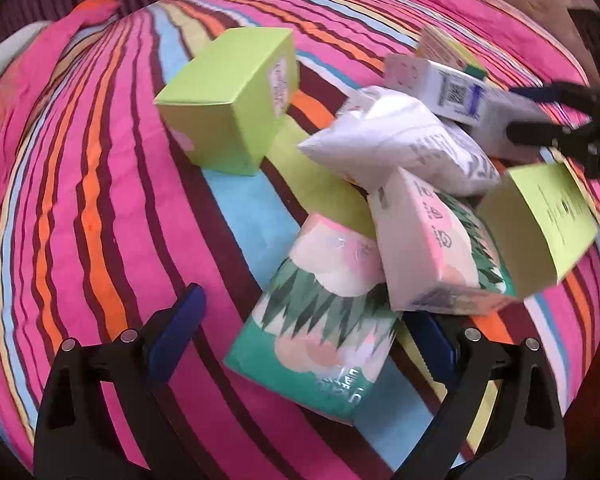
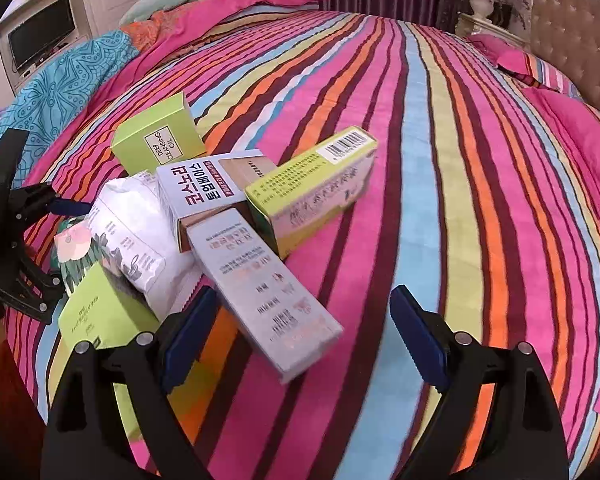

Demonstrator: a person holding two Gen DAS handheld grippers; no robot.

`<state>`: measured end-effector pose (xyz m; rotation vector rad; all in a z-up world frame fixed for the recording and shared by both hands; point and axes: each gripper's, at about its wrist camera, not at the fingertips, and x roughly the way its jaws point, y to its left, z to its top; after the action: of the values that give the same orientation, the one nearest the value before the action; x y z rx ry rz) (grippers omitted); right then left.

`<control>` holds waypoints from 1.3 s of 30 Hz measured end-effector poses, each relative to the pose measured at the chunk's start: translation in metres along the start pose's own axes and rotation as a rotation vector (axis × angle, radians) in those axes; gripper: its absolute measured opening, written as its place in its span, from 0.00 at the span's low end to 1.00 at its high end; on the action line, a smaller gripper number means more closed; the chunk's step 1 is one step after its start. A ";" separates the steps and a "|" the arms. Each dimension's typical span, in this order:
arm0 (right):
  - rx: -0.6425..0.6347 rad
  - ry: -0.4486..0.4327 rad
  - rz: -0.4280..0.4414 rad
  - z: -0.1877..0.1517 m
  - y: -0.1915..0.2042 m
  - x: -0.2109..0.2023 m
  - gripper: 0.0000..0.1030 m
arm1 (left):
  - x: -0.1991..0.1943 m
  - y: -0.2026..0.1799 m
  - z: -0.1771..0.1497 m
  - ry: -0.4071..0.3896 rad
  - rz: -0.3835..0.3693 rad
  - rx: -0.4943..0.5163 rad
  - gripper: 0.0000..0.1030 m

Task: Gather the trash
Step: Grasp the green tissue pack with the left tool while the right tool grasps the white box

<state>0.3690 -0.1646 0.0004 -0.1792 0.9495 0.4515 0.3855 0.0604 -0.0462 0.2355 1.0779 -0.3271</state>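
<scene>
Right wrist view: long grey box [image 2: 260, 288] is lying diagonally between the right gripper's [image 2: 304, 344] wide-open fingers, unheld; left gripper [image 1: 312, 340] is gaping too.

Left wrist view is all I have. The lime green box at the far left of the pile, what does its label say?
Observer: In the right wrist view the lime green box reads DEEP CLEANSING OIL.
Operator: Is the right hand-held gripper closed on anything?
Observer: No. The right hand-held gripper is open. The end of a long grey box lies between its fingers, and they are not pinching it.
</scene>
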 end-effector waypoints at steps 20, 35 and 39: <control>0.136 -0.008 -0.056 -0.020 0.004 -0.018 0.33 | -0.033 -0.022 -0.045 -0.070 0.069 -0.168 0.57; 0.412 -0.082 -0.019 -0.069 -0.009 -0.068 0.32 | -0.069 -0.037 -0.108 -0.103 0.093 -0.339 0.57; 0.451 -0.123 -0.020 -0.084 -0.003 -0.085 0.32 | -0.083 -0.041 -0.125 -0.118 0.091 -0.408 0.57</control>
<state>0.2654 -0.2209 0.0210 0.2450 0.9041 0.2179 0.2316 0.0777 -0.0307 -0.0984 0.9905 -0.0341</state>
